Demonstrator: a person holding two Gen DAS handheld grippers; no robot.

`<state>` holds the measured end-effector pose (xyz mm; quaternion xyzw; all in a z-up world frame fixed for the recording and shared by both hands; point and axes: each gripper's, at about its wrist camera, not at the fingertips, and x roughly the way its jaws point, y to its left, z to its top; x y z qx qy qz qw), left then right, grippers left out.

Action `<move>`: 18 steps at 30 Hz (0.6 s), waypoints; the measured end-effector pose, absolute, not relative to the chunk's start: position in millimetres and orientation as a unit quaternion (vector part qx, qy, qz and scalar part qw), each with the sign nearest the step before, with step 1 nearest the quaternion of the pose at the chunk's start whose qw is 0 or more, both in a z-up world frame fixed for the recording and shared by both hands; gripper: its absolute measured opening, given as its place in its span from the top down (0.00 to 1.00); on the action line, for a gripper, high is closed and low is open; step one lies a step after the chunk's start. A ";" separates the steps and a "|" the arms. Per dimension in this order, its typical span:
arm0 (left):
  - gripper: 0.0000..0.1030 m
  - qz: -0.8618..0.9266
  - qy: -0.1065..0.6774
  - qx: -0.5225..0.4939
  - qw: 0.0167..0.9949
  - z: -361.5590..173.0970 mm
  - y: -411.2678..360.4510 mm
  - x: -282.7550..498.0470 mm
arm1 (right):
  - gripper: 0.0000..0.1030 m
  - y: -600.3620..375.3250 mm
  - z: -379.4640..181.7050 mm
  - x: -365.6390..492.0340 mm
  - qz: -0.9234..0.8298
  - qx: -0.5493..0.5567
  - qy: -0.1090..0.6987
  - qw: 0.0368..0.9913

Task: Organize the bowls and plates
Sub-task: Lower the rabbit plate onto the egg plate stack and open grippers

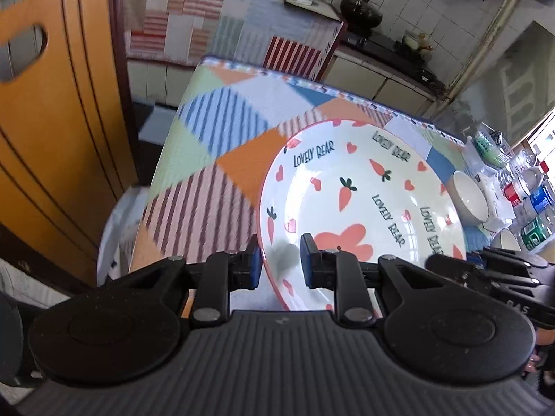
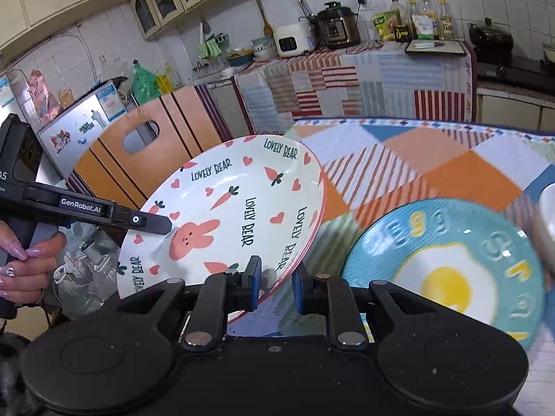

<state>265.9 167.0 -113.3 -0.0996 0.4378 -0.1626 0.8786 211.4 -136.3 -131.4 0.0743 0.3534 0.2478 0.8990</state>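
A white plate [image 1: 347, 190] with carrots, hearts, a pink bunny and "LOVELY BEAR" lettering hangs tilted above the patchwork table [image 1: 222, 145]. My left gripper [image 1: 281, 265] is shut on its near-left rim, one blue pad on each face. In the right wrist view my right gripper [image 2: 276, 284] is shut on the opposite rim of the same plate [image 2: 236, 215]. There the left gripper's finger [image 2: 152, 223] lies across the plate's left side, with a hand [image 2: 31, 263] on its handle. A blue fried-egg plate [image 2: 447, 267] lies flat on the table to the right.
A cream bowl [image 1: 468, 201] and a second bowl [image 1: 506, 241] stand at the table's right end, with bottles [image 1: 534, 201] beyond them. An orange wooden panel [image 1: 52, 121] stands left of the table. A counter with cookers [image 2: 336, 27] runs behind.
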 end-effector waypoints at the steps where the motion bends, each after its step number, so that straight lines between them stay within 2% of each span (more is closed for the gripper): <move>1: 0.80 -0.167 0.437 -0.096 0.879 -107.8 161.7 266.7 | 0.77 -141.5 -127.8 210.6 0.253 0.077 0.356 0.896; 18: 0.79 -0.253 0.434 -0.072 0.862 -79.2 63.7 280.1 | 0.77 -232.3 -93.2 188.2 0.221 0.092 0.351 0.905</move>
